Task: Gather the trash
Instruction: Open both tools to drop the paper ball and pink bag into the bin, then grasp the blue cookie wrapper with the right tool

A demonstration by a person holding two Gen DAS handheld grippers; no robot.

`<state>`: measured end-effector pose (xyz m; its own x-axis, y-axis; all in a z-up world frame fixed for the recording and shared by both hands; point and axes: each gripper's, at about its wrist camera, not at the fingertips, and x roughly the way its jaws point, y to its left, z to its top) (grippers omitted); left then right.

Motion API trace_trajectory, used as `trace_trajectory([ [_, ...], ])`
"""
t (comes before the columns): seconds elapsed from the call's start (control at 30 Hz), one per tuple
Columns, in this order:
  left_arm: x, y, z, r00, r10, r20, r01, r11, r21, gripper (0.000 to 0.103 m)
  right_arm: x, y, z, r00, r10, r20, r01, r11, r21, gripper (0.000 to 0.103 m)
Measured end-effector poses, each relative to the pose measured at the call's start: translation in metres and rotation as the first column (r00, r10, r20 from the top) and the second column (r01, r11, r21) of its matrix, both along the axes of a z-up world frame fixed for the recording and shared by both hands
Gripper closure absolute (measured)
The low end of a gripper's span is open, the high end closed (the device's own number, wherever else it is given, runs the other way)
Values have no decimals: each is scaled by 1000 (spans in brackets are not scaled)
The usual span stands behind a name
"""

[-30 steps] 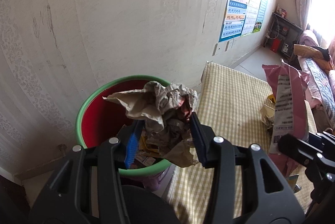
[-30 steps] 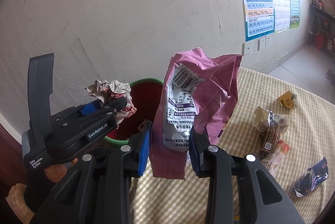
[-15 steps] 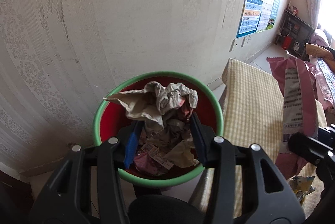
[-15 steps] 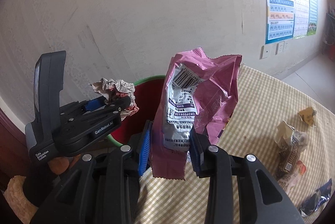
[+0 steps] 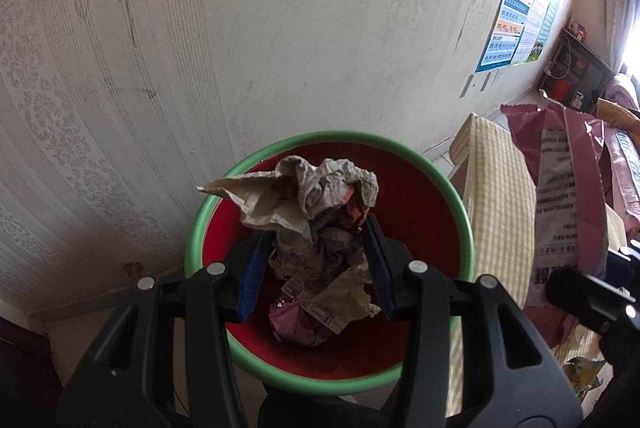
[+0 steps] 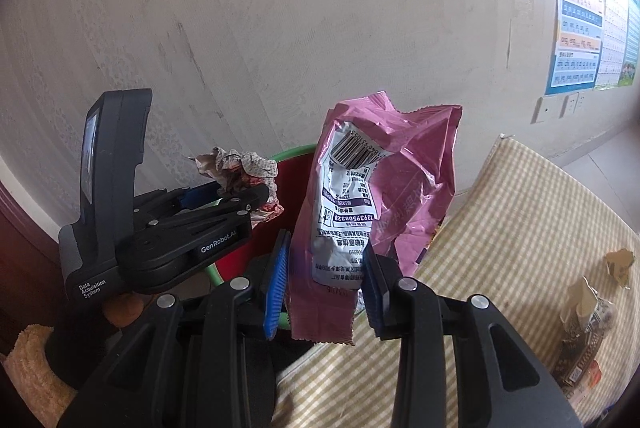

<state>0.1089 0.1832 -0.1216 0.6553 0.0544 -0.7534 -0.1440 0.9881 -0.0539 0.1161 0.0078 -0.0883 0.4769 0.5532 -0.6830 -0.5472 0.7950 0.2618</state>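
Crumpled grey-brown paper wad (image 5: 316,203) sits clamped between the pads of the left gripper (image 5: 314,268), held directly above the red plastic bin with a green rim (image 5: 448,183), where pink wrappers already lie; to the right, the right gripper (image 6: 324,276) pinches an upright pink foil snack bag (image 6: 396,187) over the edge of the yellow checked tablecloth (image 6: 520,228), beside the bin

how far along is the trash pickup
Done: some wrappers already lie in the red bin. In hand: the left claw holds crumpled paper over the bin; the right claw grips a pink snack bag. Left: wrappers on the checked tablecloth.
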Motion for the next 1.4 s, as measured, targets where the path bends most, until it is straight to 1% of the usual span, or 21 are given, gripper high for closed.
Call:
trace_trajectory([
  [0.23,15,10,-5,1000,12,-10,-12,1000,5,57,18,16,-8,1000,23,-14,-23,1000,-13,69],
  [0.27,17,11,-7,1000,12,-17,-12,1000,6,54,19,19,-9,1000,26,-16,-26,1000,-15,69],
  [0.3,19,11,-9,1000,17,-24,-16,1000,13,47,21,21,-10,999,31,-18,-32,999,-14,67],
  [0.37,22,13,-10,999,24,-23,-24,999,24,38,27,26,-13,998,49,-28,-50,999,-9,57],
  [0.4,22,13,-10,999,30,-20,-29,999,29,35,29,26,-14,999,46,-22,-46,999,-5,49],
  [0.47,21,16,-10,999,49,-15,-49,998,33,31,31,26,-14,999,38,-13,-38,999,1,47],
  [0.57,18,19,-10,998,64,-15,-64,997,32,31,26,20,-13,1000,22,-16,-22,1000,20,47],
  [0.7,8,14,-6,998,58,-11,-57,997,43,30,14,0,-12,1000,-14,-21,15,1000,26,47],
  [0.83,1,1,2,1000,27,3,-27,999,46,30,-4,-40,-10,996,-90,-27,91,996,16,47],
  [0.97,-9,-22,11,1000,-14,20,14,1000,16,30,-30,-100,-5,973,-232,-5,232,973,-6,45],
  [1.0,-14,-32,13,999,-36,22,36,999,2,30,-38,-121,-5,957,-290,7,290,957,-19,43],
  [1.03,-17,-41,14,998,-53,23,53,999,-6,30,-45,-144,-5,934,-358,17,358,933,-33,41],
  [1.07,-20,-52,14,997,-75,23,75,997,-14,30,-53,-171,-7,898,-440,22,441,896,-47,40],
  [1.1,-23,-62,14,995,-98,22,99,995,-23,30,-57,-190,-9,867,-498,21,499,865,-55,39],
  [1.13,-26,-72,13,993,-118,18,119,992,-31,30,-62,-216,-14,819,-573,13,573,817,-64,39],
  [1.2,-30,-96,10,985,-173,-1,173,983,-57,30,-72,-267,-26,718,-695,-36,692,718,-68,39],
  [1.27,-34,-118,9,975,-220,-17,218,973,-80,30,-81,-306,-39,627,-775,-76,772,632,-68,38],
  [1.37,-41,-153,9,956,-292,-23,288,953,-90,30,-88,-348,-65,531,-834,-149,835,545,-77,36],
  [1.4,-43,-165,9,949,-314,-26,310,946,-93,30,-89,-359,-76,502,-842,-195,850,523,-70,35],
])
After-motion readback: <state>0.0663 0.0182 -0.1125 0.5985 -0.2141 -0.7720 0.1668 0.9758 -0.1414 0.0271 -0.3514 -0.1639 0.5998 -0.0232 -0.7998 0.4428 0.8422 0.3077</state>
